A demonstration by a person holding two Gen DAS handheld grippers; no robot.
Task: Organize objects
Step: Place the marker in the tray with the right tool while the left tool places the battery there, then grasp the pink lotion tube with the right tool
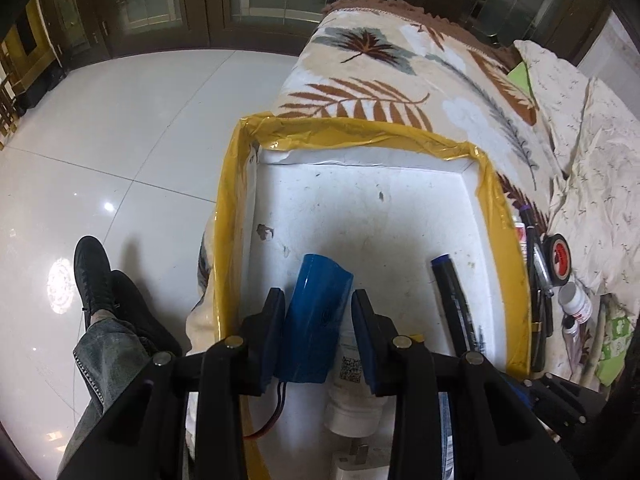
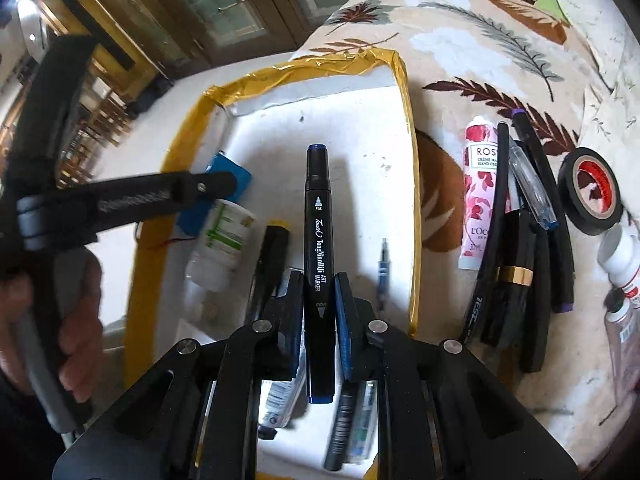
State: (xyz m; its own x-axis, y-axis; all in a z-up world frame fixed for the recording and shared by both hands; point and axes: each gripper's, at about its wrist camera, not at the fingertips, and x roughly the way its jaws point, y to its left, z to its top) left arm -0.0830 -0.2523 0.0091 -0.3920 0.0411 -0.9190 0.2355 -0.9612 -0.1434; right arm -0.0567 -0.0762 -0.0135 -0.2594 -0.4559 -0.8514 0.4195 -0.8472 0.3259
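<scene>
Yellow tape edged the white foam tray (image 1: 502, 216), which sat on a leaf-patterned blanket (image 1: 400, 76) and serves as the landmark for every place below. Left of the tray, on the white tiled floor (image 1: 140, 120), a person's black shoe (image 1: 92, 272) showed. Over the tray's left half, the left claw (image 1: 318, 300) was clamped on a blue battery pack (image 1: 316, 320), its pads pressing both sides and the pack's thin wires trailing beneath. Under that claw, on the tray floor, lay a white bottle (image 1: 352, 404). Over the tray's middle, the right claw (image 2: 319, 284) was clamped on a black art marker (image 2: 319, 240) with blue ends, held lengthwise along the fingers. More pens lay on the tray floor below it, among them a yellow-capped black marker (image 2: 272, 256). Right of the tray, on the blanket, lay a rose-printed hand cream tube (image 2: 480, 184), then a heap of black pens (image 2: 532, 260), then a roll of black tape (image 2: 592, 192), with a small white jar (image 2: 622, 260) just beside the roll.
</scene>
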